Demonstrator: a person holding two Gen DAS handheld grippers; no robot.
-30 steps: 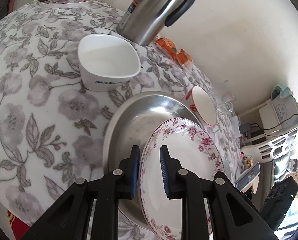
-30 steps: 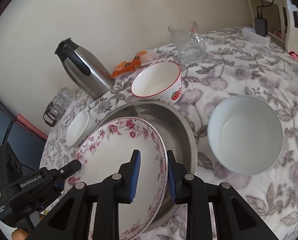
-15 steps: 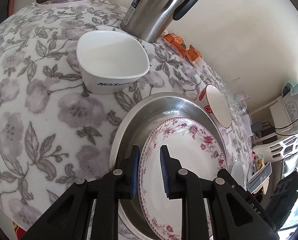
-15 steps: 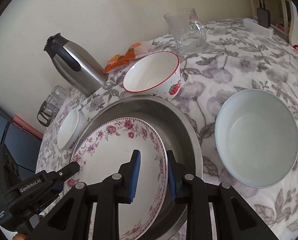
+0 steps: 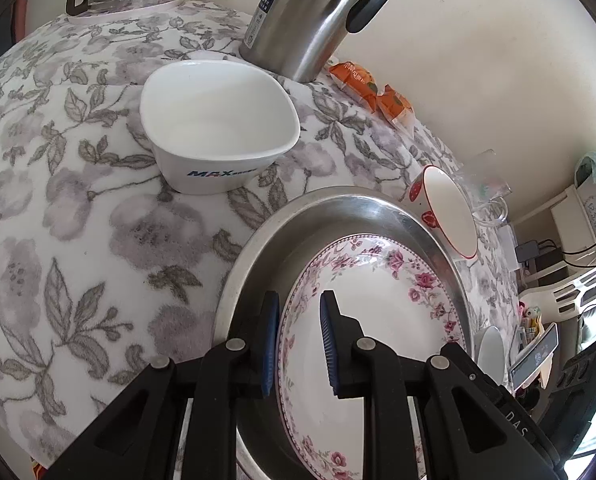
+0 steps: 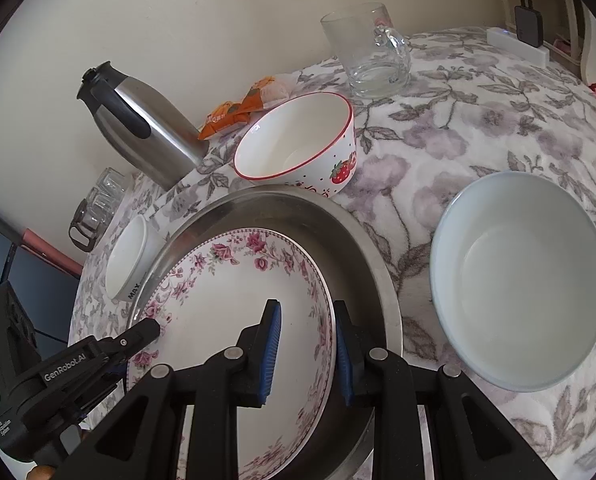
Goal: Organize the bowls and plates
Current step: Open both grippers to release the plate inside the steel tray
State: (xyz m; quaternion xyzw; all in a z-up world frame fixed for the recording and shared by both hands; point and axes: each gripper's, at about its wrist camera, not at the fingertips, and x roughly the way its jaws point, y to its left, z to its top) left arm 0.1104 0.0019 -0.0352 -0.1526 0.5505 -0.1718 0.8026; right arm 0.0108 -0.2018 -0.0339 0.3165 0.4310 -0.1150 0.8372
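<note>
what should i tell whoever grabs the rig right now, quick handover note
Left gripper: shut on the floral plate, at its left rim.
Right gripper: shut on the same plate's right rim.
The plate sits low inside the steel basin; whether it fully rests on the bottom cannot be told.
Still loose on the floral tablecloth: the strawberry bowl behind the basin, the pale round bowl to its right, the square white bowl to its left.
Done: plate brought into the basin.
Left: let go of the plate, then probably gather the three bowls.
</note>
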